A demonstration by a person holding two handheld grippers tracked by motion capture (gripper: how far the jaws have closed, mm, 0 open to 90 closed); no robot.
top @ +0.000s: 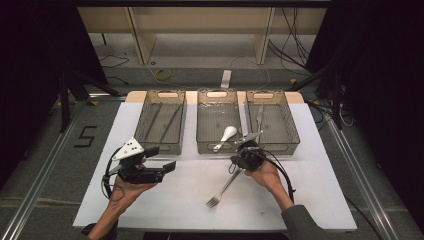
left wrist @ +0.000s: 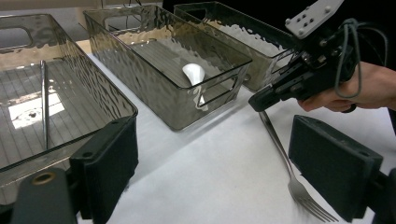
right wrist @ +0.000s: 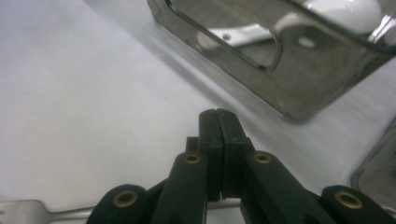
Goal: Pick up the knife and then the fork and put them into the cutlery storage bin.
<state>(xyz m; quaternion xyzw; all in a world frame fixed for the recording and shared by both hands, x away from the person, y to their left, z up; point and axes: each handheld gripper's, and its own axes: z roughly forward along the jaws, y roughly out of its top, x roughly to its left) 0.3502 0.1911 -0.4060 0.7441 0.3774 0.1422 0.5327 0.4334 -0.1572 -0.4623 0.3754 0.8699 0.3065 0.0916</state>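
In the high view, three clear bins stand in a row across the upper middle of the frame: the left bin (top: pixel 161 121) with long thin pieces, the middle bin (top: pixel 218 120) with a white spoon (top: pixel 226 135), and the right bin (top: pixel 271 119) with a knife-like utensil. One fork (top: pixel 223 188) lies on the white table (top: pixel 165 195) at lower centre, tines toward the bottom. The right gripper (top: pixel 239 159) sits over its handle end, and the left gripper (top: pixel 162 159) hangs at centre left with its jaws apart and nothing between them. The left gripper view brings the fork's tines (left wrist: pixel 308 200) up close at lower right and shows the right gripper (left wrist: pixel 262 101) tip down on the handle, while its own two jaws stand wide at the bottom corners. In the right gripper view, the right gripper (right wrist: pixel 218 140) has its jaws pressed together at bottom centre, clamped on the fork handle (right wrist: pixel 60 213), which crosses the bottom edge beneath them.
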